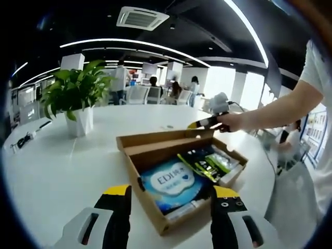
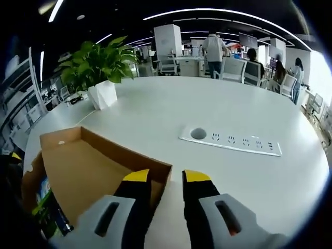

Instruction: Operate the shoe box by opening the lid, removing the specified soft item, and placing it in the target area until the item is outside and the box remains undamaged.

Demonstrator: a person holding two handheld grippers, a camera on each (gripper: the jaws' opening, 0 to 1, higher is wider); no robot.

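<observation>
Open shoe box (image 1: 155, 155) on the white round table (image 1: 57, 166), both grippers at its edges.

The lid (image 2: 93, 166) is folded back and a blue soft pack (image 1: 168, 181) lies inside beside green packets (image 1: 210, 161). The left gripper (image 1: 171, 199) stands released, jaws spread wide across the box's near corner, holding nothing. The right gripper (image 2: 161, 179) hovers at the lid's far edge, jaws nearly together with a narrow gap, gripping nothing. A potted plant (image 1: 78, 98) stands well apart, a power strip (image 2: 231, 140) set into the table.
</observation>
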